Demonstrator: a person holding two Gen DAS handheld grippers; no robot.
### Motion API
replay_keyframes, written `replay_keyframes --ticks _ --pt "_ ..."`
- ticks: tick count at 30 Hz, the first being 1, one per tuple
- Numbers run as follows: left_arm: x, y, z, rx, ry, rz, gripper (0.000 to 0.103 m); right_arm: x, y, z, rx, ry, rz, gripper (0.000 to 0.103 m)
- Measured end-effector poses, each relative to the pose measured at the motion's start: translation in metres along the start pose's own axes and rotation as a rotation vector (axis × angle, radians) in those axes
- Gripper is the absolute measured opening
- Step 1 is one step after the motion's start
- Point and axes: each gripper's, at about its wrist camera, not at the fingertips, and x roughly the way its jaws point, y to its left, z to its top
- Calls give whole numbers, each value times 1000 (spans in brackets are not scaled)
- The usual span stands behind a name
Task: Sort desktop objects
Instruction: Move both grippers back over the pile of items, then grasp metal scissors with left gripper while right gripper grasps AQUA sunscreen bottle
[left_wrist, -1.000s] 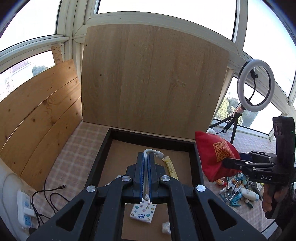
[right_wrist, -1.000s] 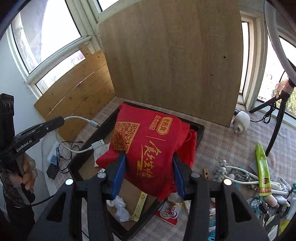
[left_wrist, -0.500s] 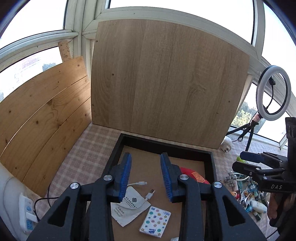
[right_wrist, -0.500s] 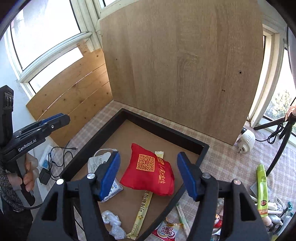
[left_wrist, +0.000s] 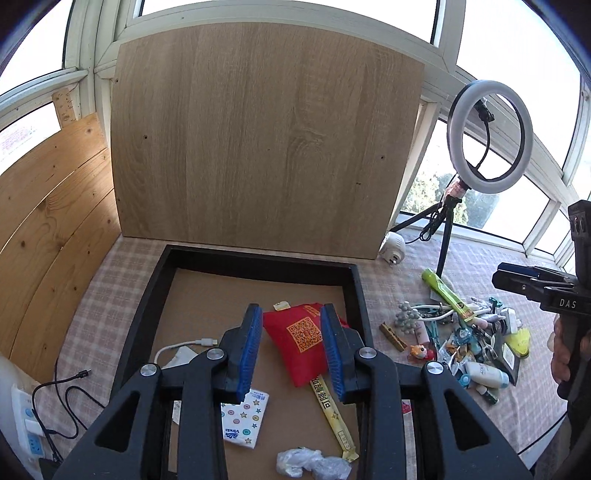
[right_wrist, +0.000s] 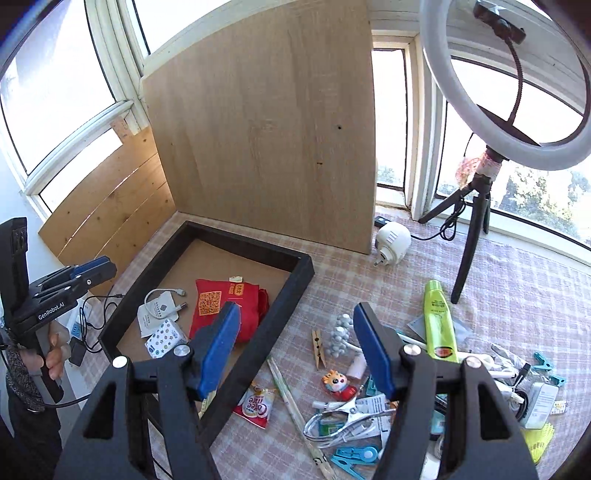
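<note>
Both the left gripper (left_wrist: 291, 350) and right gripper (right_wrist: 295, 347) hang spread and empty; the tangled right-hand clutter pile (right_wrist: 388, 387) risks multi-item snags.

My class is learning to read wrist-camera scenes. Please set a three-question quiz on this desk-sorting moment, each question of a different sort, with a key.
1. True or false: the red bag lies inside the black tray.
2. What does the right gripper hold? A) green tube B) clothespin C) nothing
3. Fill in: the green tube lies outside the tray on the checked ____.

Key: 1 true; 2 C; 3 tablecloth.
</note>
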Motion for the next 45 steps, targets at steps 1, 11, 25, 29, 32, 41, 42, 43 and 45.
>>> replay_keyframes --ticks 1,11,25,29,32,41,42,43,45 --pt "3 -10 -2 17 12 -24 31 -8 -14 -7 25 0 -15 63" --pt "61 -130 -41 222 202 -223 31 -64 -148 -115 304 65 -187 63" --pt "138 -186 -67 360 453 -254 31 -23 -132 -168 1 330 -121 63" --pt "146 -194 -73 390 484 -248 31 -4 -123 -171 -117 397 -116 63" --pt "153 -200 -76 407 501 -247 31 7 -123 -169 -168 431 -108 63" --pt "168 -201 -83 409 549 -250 29 39 -127 -167 -212 513 -24 63" --pt "169 -201 -84 411 553 -246 28 42 -128 -167 -206 516 -12 63" --pt "170 -201 -85 409 556 -246 25 43 -129 -167 -196 517 1 62" --pt "171 -201 -88 404 565 -254 19 43 -131 -168 -175 517 22 59"
